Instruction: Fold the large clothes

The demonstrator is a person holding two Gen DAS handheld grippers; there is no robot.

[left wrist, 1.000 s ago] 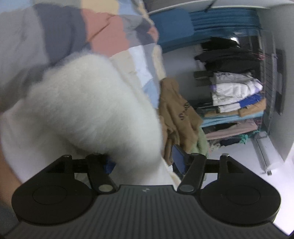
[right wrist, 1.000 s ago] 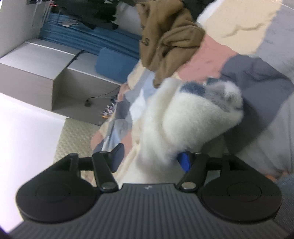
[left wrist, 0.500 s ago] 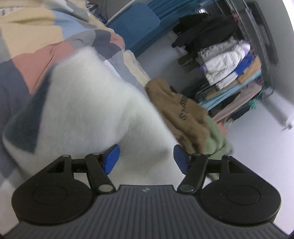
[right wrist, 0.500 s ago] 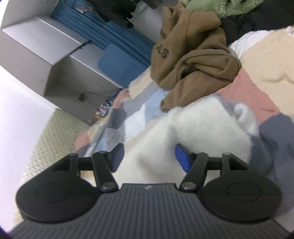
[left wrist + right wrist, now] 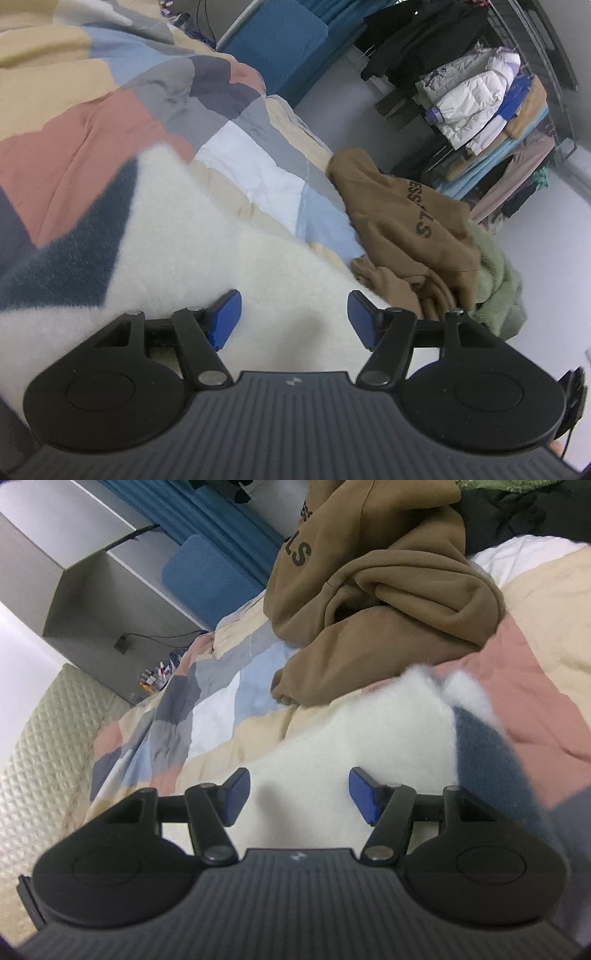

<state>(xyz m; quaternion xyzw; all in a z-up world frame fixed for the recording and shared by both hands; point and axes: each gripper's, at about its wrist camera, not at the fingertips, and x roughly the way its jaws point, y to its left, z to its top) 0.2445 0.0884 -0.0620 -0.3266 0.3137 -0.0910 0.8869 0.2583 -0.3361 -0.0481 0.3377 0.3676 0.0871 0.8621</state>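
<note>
2 grippers over white fleece on quilt | left gripper jaws apart | right gripper jaws apart | brown hoodie beyond

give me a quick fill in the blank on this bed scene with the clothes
1. The fluffy white garment lies on a ____ quilt.
2. The crumpled hoodie beyond it is ____ in colour.
3. Beside the hoodie in the left wrist view lies a fuzzy ____ garment.
4. The pads on the left gripper fingers are ____.

Missing words: patchwork; brown; green; blue
</note>
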